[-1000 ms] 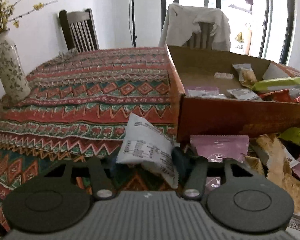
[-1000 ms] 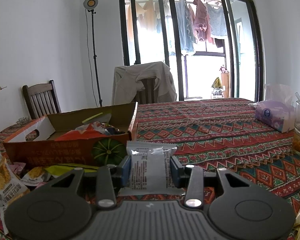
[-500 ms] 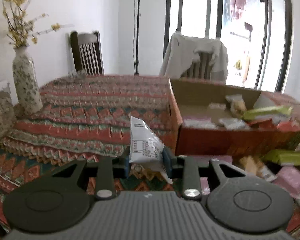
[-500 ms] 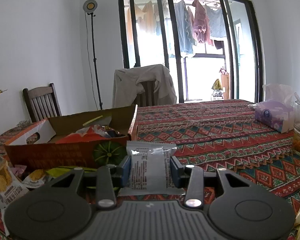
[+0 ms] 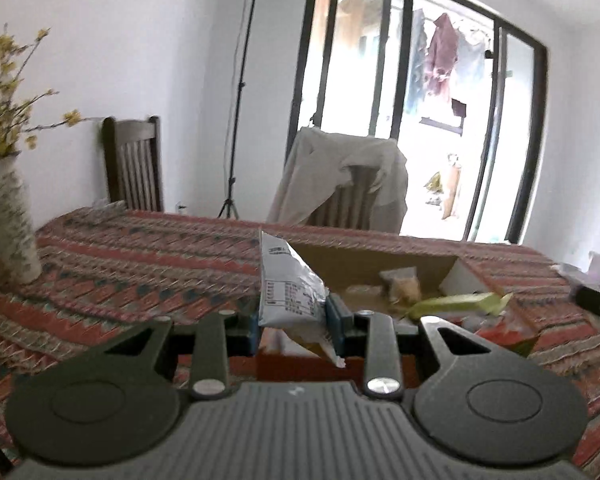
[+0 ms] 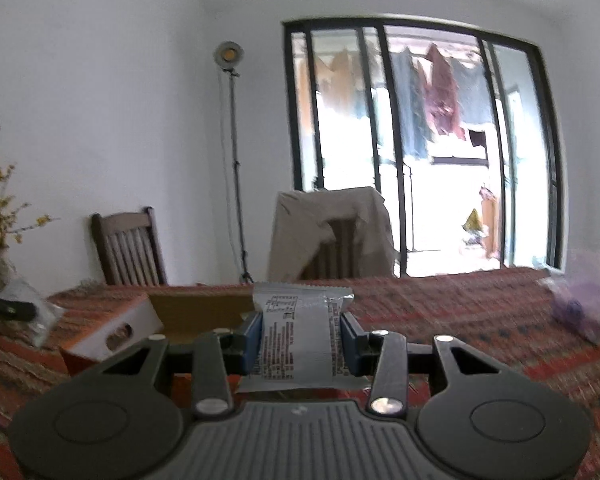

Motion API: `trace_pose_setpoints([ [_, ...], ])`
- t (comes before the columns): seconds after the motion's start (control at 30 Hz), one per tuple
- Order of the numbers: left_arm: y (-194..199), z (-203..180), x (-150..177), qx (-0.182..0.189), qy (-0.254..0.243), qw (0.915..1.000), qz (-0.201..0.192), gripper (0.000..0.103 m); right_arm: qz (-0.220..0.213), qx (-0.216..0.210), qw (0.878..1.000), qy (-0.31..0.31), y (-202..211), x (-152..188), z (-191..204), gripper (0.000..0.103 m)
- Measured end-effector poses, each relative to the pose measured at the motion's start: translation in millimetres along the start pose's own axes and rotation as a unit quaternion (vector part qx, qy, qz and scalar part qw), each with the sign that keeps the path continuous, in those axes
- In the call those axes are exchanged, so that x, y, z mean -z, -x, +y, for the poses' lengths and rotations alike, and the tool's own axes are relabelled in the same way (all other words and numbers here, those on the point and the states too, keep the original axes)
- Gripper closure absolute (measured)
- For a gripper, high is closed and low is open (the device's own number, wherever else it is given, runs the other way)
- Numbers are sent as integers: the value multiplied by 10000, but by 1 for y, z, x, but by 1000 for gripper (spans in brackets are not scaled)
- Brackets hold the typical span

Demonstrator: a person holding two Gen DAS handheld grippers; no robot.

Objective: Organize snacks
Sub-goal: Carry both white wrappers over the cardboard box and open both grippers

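Each hand-held gripper, left (image 5: 294,320) and right (image 6: 300,338), clamps a white packet (image 5: 288,288) (image 6: 300,340) above the box rim (image 5: 380,250).

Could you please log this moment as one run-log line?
left gripper: shut on white packet | right gripper: shut on silver packet | cardboard box ahead

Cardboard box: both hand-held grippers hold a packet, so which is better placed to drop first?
Left, probably. The left hand-held gripper holds its white packet directly facing the cardboard box, whose open interior lies straight ahead. The right hand-held gripper holds its silver packet with the box off to its left.
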State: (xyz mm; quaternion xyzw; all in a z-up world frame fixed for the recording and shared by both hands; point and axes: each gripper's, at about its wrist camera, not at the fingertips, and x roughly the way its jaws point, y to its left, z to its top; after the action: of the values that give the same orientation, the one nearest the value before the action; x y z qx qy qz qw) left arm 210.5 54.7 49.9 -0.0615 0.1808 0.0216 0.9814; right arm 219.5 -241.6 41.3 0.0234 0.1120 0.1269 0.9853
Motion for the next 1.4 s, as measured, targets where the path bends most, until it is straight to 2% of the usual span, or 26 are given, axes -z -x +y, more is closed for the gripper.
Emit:
trace_pose_setpoints([
  [0.23, -25, -24, -20, 140, 61, 9997, -172, 70, -70, -287, 9996, 32, -45, -33, 29, 63],
  [0.37, -45, -34, -25, 72, 127, 9997, -210, 70, -11, -357, 9994, -18, -74, -39, 45, 63],
  [0.53, -69, -39, -23, -26, 217, 9995, -227, 70, 41, -349, 9991, -223, -100, -32, 50, 63],
  [0.7, -85, -39, -8, -164, 51, 9996, -217, 70, 107, -402, 9989, -206, -110, -17, 48, 63],
  [0.9, -96, -31, 3, -111, 10, 9999, -5, 70, 270, -314, 9991, 86, -115, -7, 55, 63],
  [1.07, -96, -32, 8, -143, -31, 9999, 22, 70, 367, -276, 9988, 175, -115, -6, 59, 61],
  [1.1, -96, -31, 8, -186, 0, 9998, 3, 66, 384, -243, 9988, 184, -115, -6, 59, 60],
  [1.13, -96, -29, 8, -212, 22, 9998, -7, 52, 428, -202, 9987, 199, -115, -5, 59, 57],
  [1.17, -95, -28, 8, -263, 59, 9996, -37, 43, 462, -178, 9986, 197, -114, -4, 58, 53],
  [1.2, -93, -27, 9, -335, 91, 9994, -92, 23, 466, -171, 9986, 191, -113, -3, 59, 43],
  [1.23, -92, -26, 9, -443, 116, 9988, -153, 10, 453, -167, 9987, 180, -113, -3, 59, 32],
  [1.27, -90, -25, 9, -522, 148, 9983, -228, 6, 425, -140, 9989, 159, -112, -4, 58, 25],
  [1.3, -87, -23, 9, -548, 195, 9978, -305, 2, 387, -105, 9991, 133, -111, -5, 56, 9],
  [1.33, -85, -21, 9, -547, 265, 9975, -355, 0, 358, -79, 9993, 103, -110, -5, 55, 0],
  [1.4, -83, -18, 9, -536, 377, 9970, -400, 0, 349, -43, 9994, 38, -110, -5, 52, 0],
])
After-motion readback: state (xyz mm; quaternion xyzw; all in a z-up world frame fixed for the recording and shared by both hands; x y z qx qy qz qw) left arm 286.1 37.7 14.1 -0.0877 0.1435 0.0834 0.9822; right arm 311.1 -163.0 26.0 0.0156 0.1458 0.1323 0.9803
